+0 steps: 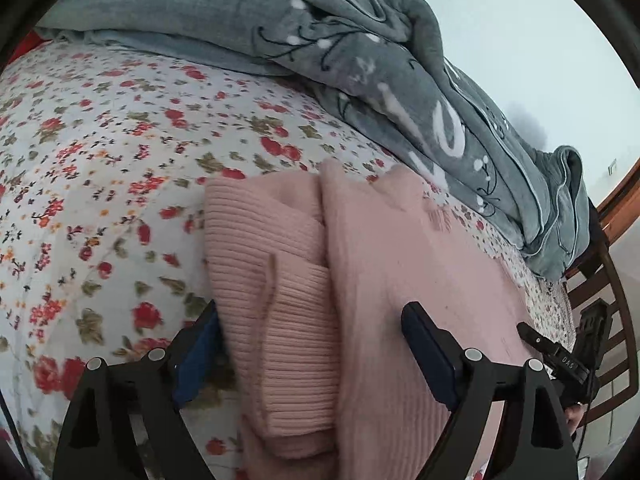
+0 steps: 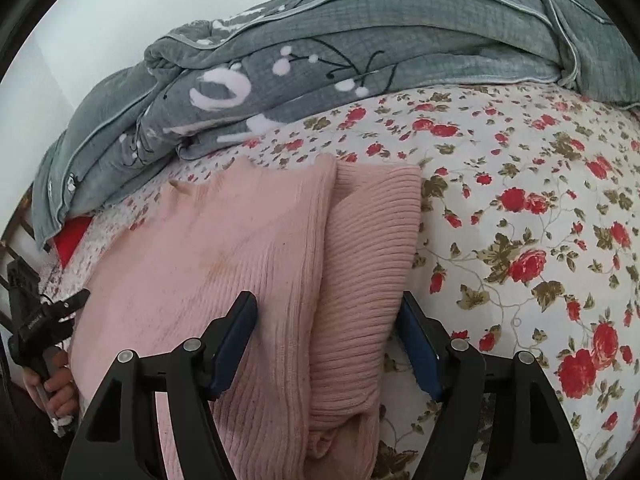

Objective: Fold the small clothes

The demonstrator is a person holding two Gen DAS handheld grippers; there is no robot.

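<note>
Clearly the pink knit sweater [image 1: 384, 264] on the floral bedsheet [image 1: 100, 160] is soft and limp (light, probably); left gripper [image 1: 312, 336] and right gripper [image 2: 328, 320], jaws wide, each straddle a folded-in ribbed sleeve [image 2: 368, 248], a sensible 2-layer hold.

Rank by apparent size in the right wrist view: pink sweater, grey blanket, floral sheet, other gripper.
1. Floral sheet and pink sweater: similar, sweater nearer, unsure.
3. Grey blanket.
4. Left gripper, smallest.
</note>
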